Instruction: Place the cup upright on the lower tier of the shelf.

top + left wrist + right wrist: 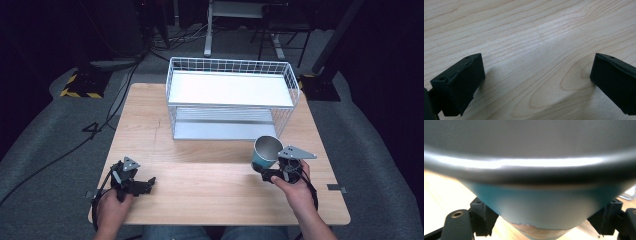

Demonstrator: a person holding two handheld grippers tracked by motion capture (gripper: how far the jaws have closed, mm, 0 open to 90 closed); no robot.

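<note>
The teal cup (265, 152) is clamped between the jaws of the right gripper (278, 170) and held tilted above the counter (210, 175), just before the wire rack (230, 97). The left gripper (145, 184) is rested on the counter with jaws apart, nothing between them.

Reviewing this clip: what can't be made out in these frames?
- Base of the teal metal cup: right gripper view, cut off by the bottom edge; the cup is blurred from closeness.
- Inside bottom of the cup: high view, too small and tilted away.
- Back of the lower shelf of the white wire rack: high view, hidden by the upper shelf.
- Left tool: left gripper view, jaw bases cut off.
</note>
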